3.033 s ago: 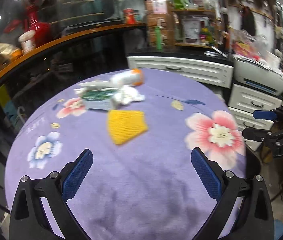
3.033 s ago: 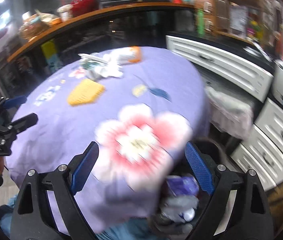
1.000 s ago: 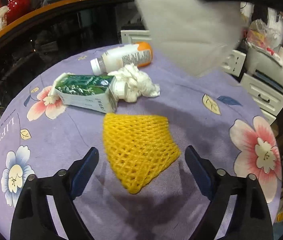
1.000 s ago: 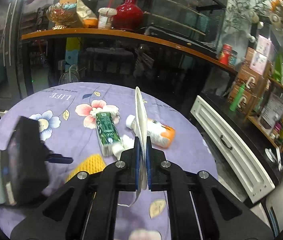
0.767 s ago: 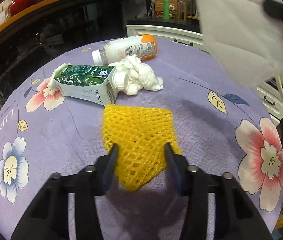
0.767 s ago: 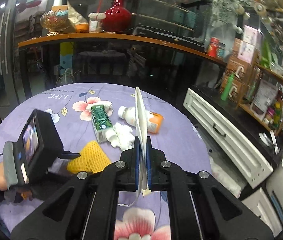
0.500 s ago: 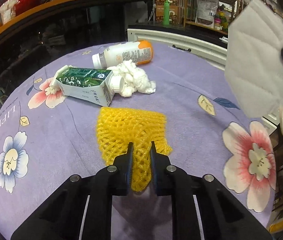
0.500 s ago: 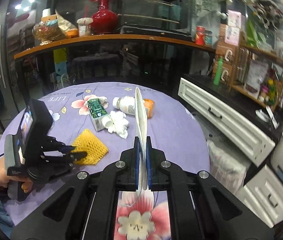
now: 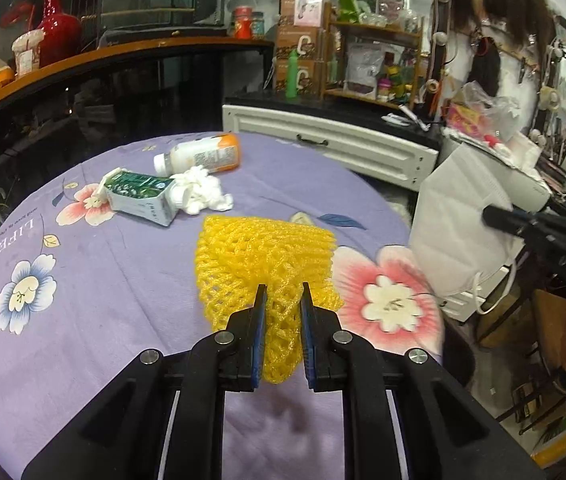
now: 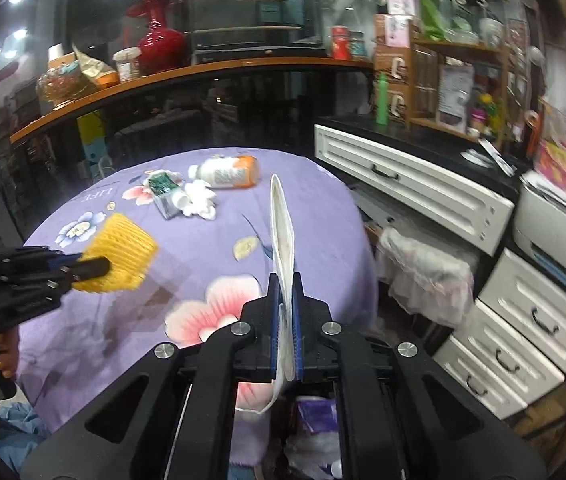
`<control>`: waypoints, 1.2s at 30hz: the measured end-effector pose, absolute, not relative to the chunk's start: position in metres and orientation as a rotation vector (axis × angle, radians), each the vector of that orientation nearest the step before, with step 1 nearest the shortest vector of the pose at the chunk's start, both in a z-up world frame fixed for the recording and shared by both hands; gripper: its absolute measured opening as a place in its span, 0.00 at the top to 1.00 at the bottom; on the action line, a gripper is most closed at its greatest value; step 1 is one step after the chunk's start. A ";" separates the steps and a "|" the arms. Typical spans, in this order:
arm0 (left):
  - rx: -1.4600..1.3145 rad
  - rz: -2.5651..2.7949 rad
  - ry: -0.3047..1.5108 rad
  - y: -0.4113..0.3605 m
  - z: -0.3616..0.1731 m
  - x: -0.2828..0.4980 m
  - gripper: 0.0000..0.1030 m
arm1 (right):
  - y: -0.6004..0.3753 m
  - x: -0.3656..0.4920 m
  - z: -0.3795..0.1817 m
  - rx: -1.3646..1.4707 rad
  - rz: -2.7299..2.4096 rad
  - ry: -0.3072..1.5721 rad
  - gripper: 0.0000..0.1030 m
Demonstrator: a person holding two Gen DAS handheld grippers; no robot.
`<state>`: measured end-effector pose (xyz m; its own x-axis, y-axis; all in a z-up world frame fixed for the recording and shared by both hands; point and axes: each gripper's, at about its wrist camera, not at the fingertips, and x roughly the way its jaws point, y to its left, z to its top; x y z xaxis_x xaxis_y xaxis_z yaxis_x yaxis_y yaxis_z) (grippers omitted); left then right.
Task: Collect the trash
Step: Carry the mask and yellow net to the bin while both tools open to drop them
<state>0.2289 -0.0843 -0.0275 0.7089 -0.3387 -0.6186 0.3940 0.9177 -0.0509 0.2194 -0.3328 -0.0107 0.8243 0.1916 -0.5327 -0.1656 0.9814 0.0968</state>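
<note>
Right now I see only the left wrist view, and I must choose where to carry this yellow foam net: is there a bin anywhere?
Observer: Yes. The right wrist view shows a dark bin beside the table's near edge, directly below the right gripper, with a purple wrapper in it.
Operator: Is the white folded face mask held firmly?
Observer: It stands edge-on, clamped between both blue pads, one ear loop dangling underneath.
Operator: And my net, is it off the cloth?
Observer: From that side the yellow foam net looks lifted in the left gripper, its shadow on the purple flowered tablecloth below.
</note>
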 end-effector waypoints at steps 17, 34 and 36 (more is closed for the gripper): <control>0.156 -0.645 0.612 -0.194 -0.028 0.165 0.85 | -0.392 0.176 -0.104 0.129 0.065 0.756 0.94; 0.229 -0.696 0.705 -0.242 -0.077 0.156 0.85 | -0.408 0.182 -0.186 0.192 -0.024 0.894 0.35; 0.244 -0.705 0.716 -0.247 -0.082 0.155 0.85 | -0.411 0.176 -0.185 0.197 -0.035 0.881 0.33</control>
<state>0.1550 -0.2471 -0.0824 0.5388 -0.5062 -0.6734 0.6656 0.7458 -0.0280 0.1757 -0.4115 -0.1847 0.6373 0.0509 -0.7690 0.1114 0.9812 0.1573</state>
